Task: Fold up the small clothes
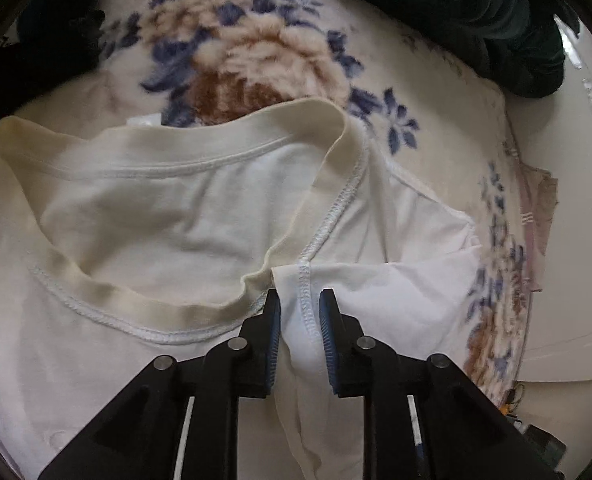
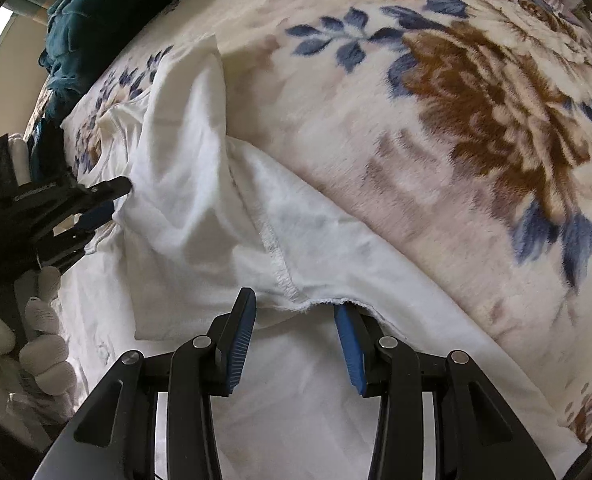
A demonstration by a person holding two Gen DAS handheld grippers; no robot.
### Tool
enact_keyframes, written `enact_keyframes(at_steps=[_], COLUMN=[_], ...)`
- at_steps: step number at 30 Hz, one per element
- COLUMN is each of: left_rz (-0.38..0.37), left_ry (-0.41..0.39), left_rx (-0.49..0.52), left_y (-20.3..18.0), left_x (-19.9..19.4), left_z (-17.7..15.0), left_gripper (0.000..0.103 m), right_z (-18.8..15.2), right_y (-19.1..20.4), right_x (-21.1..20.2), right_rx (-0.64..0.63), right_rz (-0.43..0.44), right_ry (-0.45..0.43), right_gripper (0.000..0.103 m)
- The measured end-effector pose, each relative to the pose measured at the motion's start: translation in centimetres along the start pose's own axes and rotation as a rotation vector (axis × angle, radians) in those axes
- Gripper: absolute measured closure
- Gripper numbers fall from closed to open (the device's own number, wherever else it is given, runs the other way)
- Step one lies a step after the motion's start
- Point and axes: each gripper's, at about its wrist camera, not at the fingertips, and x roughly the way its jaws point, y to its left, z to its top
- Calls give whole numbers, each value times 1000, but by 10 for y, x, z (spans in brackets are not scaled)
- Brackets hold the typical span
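A small white T-shirt (image 1: 184,216) with a yellowed cream collar (image 1: 232,128) lies on a floral blanket (image 1: 248,56). My left gripper (image 1: 300,300) is shut on a bunched fold of the shirt at the shoulder seam, right of the collar. In the right wrist view the shirt (image 2: 200,216) spreads from left to bottom centre. My right gripper (image 2: 296,308) stands open over the shirt's side edge, its right finger (image 2: 350,344) tucked under the fabric edge. The left gripper also shows there (image 2: 112,200), holding the shirt.
A dark green garment (image 1: 508,20) is heaped at the blanket's far edge, also in the right wrist view (image 2: 84,20). A pinkish cloth (image 1: 536,208) lies at the blanket's right edge. A white-gloved hand (image 2: 36,340) holds the left gripper.
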Motion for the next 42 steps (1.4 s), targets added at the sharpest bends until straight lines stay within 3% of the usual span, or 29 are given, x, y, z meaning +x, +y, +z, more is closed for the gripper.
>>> enact_keyframes(at_steps=[2, 3, 7, 11, 16, 21, 24, 26, 28, 29, 30, 31, 32, 33, 34, 37, 42], left_rz=[-5, 14, 41, 57, 65, 74, 57, 101, 128, 149, 169, 189, 204, 223, 236, 255, 90], left_ry=[-47, -78, -169, -203, -198, -142, -179, -209, -231, -245, -250, -258, -263, -268, -273, -277, -362], left_rx=[-10, -5, 44, 5, -18, -40, -85, -112, -146, -171, -187, -211, -233, -264, -303, -468, -965], left_y=[1, -2, -6, 5, 19, 25, 30, 32, 38, 43, 47, 53, 59, 67, 77, 119, 222], left_x=[-6, -7, -21, -33, -37, -33, -50, -67, -82, -91, -96, -103, -109, -116, -122, -143, -173], left_z=[1, -2, -10, -12, -16, -26, -42, -58, -79, -93, -101, -113, -123, -136, -149, -188, -267], left_gripper=[88, 100, 101, 101, 101, 96, 96, 86, 52, 43, 24, 16, 16, 16, 16, 16, 16], right_z=[0, 0, -1, -1, -4, -3, -4, -6, -8, -10, -10, -11, -12, -13, -13, -18, -36], right_y=[0, 0, 1, -3, -12, -21, -17, -9, 3, 9, 16, 22, 31, 39, 46, 71, 109], right_x=[0, 0, -3, -6, -11, -14, -21, -29, -35, -39, -43, -45, -47, -50, -53, -59, -53], right_rx=[6, 7, 5, -17, -48, -38, -56, -104, -144, -161, -178, -195, -217, -246, -265, -342, -418], right_rz=[-1, -2, 1, 7, 2, -21, -18, -62, -114, -155, -180, -207, -233, -254, -269, -282, -253], right_ry=[-2, -4, -18, -12, 2, 20, 29, 26, 8, -12, -30, -45, -62, -84, -100, -119, -77], right_gripper=[60, 60, 60, 60, 60, 60, 58, 50, 35, 32, 25, 17, 12, 3, 1, 1, 1])
